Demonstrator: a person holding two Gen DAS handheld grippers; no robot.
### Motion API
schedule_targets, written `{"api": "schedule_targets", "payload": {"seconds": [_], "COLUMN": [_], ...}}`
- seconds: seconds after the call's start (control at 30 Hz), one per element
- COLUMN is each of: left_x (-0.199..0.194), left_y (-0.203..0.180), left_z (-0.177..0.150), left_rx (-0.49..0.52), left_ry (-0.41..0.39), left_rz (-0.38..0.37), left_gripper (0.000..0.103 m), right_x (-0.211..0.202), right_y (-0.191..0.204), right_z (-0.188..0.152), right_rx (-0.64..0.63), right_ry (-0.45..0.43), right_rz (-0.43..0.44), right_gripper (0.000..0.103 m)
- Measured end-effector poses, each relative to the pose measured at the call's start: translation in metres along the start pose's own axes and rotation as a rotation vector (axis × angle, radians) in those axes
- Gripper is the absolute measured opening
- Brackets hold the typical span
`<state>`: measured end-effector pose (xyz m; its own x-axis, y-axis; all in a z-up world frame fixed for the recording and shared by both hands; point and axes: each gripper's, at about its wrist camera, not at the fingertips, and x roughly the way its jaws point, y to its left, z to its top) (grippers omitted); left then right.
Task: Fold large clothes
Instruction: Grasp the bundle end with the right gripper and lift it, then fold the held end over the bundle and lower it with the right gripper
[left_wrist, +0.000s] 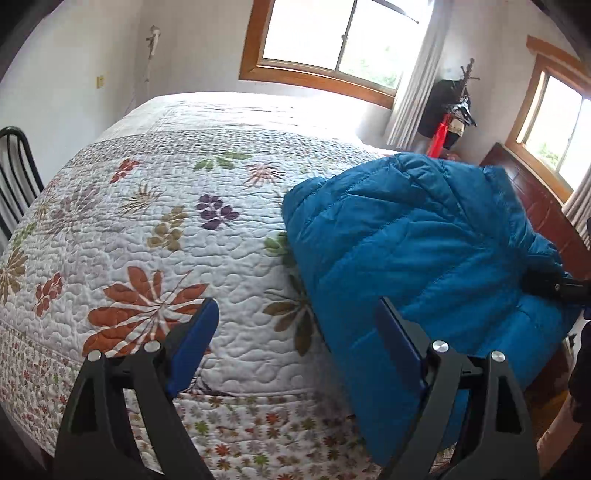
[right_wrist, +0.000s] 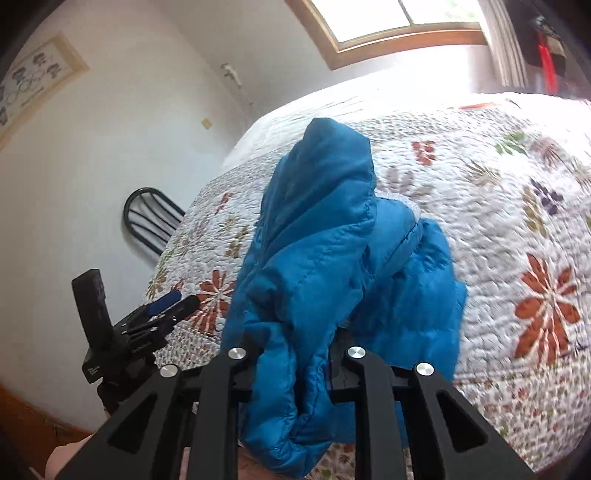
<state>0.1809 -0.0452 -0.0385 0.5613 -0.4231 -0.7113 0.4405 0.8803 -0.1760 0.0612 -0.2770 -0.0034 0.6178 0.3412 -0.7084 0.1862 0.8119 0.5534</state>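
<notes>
Right gripper is clamped on a bunched fold of the blue quilted puffer jacket — the garment is draped ahead of it over the floral quilted bedspread. Left gripper is held wide apart, empty — the jacket lies just right of it.

the blue jacket was quilted puffer cloth, smooth with a faint sheen, its stitched channels puckered; a pale fleecy lining showed at its collar. the bedspread was matt white cloth, pebbled all over with quilting stitches and printed with flowers. the left gripper had matt black plastic arms, shiny round metal pins and smooth blue pads. the right gripper looked the same black plastic with bright pins. the window frame was varnished wood, the chair glossy black metal, the headboard polished dark wood.
</notes>
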Motion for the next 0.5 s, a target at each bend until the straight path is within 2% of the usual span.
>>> {"api": "schedule_targets", "payload": {"seconds": [0.07,0.2,0.37,0.5], "left_x": [0.015,0.045,0.053,0.058], "left_y": [-0.020,-0.039,-0.041,-0.040], "left_z": [-0.003,-0.015,-0.026,-0.029], "left_rx": [0.037,0.058,0.036,0.031], "left_ry": [0.035,0.116,0.111,0.108], "left_rz": [-0.027,-0.032,-0.003,-0.001], "left_gripper": [0.085,0.085,0.088,0.088], "right_x": [0.004,0.022,0.043,0.046], "right_y": [-0.036,-0.086,-0.098,-0.098], "right_z": [-0.016,-0.040,-0.053,-0.048], "right_rx": [0.080,0.183,0.174,0.172], "right_ry": [0.022,0.048,0.055,0.069], "right_rz": [-0.005,0.073,0.097,0.100], "right_gripper": [0.020,0.024,0.028,0.028]}}
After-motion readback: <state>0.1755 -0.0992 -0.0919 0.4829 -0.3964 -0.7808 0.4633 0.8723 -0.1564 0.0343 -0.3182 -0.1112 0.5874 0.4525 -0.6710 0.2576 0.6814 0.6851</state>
